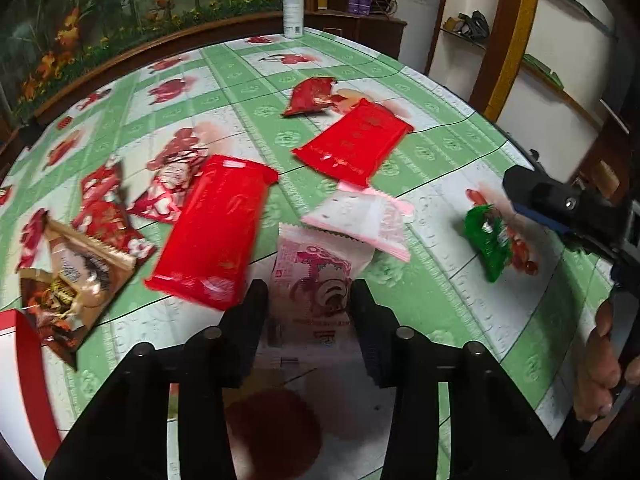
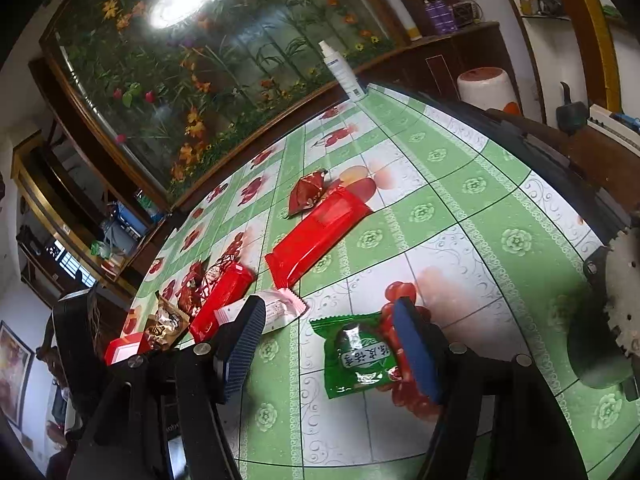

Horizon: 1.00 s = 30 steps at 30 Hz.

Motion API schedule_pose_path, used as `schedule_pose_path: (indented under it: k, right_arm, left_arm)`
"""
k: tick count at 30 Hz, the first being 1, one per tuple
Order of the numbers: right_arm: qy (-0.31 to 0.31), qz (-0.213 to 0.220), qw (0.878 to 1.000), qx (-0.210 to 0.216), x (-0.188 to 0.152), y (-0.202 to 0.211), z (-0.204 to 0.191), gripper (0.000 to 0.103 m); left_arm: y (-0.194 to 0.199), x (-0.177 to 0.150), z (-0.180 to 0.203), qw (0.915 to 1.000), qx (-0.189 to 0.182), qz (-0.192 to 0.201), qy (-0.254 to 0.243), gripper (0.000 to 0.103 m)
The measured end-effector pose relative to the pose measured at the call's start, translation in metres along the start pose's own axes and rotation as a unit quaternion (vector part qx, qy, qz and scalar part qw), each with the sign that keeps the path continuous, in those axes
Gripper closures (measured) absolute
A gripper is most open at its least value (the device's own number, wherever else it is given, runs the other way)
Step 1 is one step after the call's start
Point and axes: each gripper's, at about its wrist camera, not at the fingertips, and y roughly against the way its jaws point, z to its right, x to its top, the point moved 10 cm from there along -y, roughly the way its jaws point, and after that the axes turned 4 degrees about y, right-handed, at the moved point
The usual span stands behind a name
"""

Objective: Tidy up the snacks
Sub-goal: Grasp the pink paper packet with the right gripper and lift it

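Observation:
My left gripper points down at the table, its black fingers shut on the sides of a pink-and-white snack packet. A second pink-and-white packet lies just beyond it. My right gripper stands open over a green snack packet. That packet lies flat on the cloth between the blue pads, with a wide gap on its left side. In the left wrist view the right gripper hangs beside the green packet, with a person's hand behind it.
Two long red packets, a dark red packet, a brown packet and red-patterned packets are scattered on the green tablecloth. A red box sits at the near left. A spray bottle stands at the far edge.

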Motion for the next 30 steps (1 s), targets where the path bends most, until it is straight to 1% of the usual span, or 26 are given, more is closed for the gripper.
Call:
schedule_pose_path:
  k: [4,6,8,11,14,16,19,20,22,23,25,26,27,30]
  right_arm:
    - [0.022,-0.001,1.000,0.004,-0.001,-0.004,-0.017,0.033]
    - [0.037,-0.005,0.999,0.016,-0.002,-0.008,-0.033,0.033]
    - [0.058,-0.025,0.998,0.018,-0.006,-0.019,-0.049,0.033]
    - [0.080,-0.054,0.995,-0.010,-0.011,-0.044,-0.065,0.033]
    - [0.088,-0.069,0.993,-0.027,-0.009,-0.061,-0.078,0.033]
    - [0.108,-0.074,0.990,-0.052,-0.006,-0.074,-0.085,0.033]
    - [0.130,-0.099,0.981,-0.107,-0.008,-0.095,-0.077,0.033]
    - [0.127,-0.115,0.978,-0.116,-0.013,-0.103,-0.071,0.032]
    - [0.147,-0.110,0.975,-0.125,-0.014,-0.103,-0.071,0.034]
    - [0.156,-0.114,0.972,-0.131,-0.017,-0.102,-0.071,0.043]
    - [0.178,-0.111,0.966,-0.153,-0.022,-0.097,-0.070,0.055]
    - [0.188,-0.110,0.963,-0.156,-0.025,-0.094,-0.071,0.057]
    - [0.191,-0.110,0.964,-0.148,-0.029,-0.089,-0.073,0.061]
    - [0.184,-0.121,0.968,-0.118,-0.039,-0.076,-0.075,0.067]
  left_arm:
    - [0.011,-0.014,-0.009,1.0000,0.007,-0.002,-0.006,0.065]
    - [0.020,-0.026,-0.015,1.0000,0.005,-0.005,-0.004,0.065]
    - [0.030,-0.040,-0.024,0.9999,0.005,-0.007,0.005,0.065]
    - [0.044,-0.058,-0.040,0.9995,0.026,-0.011,0.017,0.065]
    - [0.056,-0.074,-0.052,0.9988,0.033,-0.015,0.033,0.065]
    - [0.062,-0.083,-0.058,0.9984,0.035,-0.016,0.042,0.065]
    - [0.068,-0.091,-0.064,0.9981,0.035,-0.015,0.048,0.065]
    - [0.069,-0.092,-0.066,0.9980,0.034,-0.015,0.051,0.065]
    - [0.070,-0.093,-0.069,0.9976,0.029,-0.015,0.061,0.065]
    - [0.071,-0.093,-0.070,0.9975,0.028,-0.015,0.064,0.065]
    - [0.072,-0.094,-0.072,0.9972,0.027,-0.015,0.068,0.065]
    - [0.072,-0.095,-0.072,0.9972,0.027,-0.015,0.068,0.065]
    - [0.072,-0.095,-0.072,0.9972,0.026,-0.015,0.069,0.065]
    - [0.073,-0.097,-0.074,0.9969,0.023,-0.015,0.074,0.065]
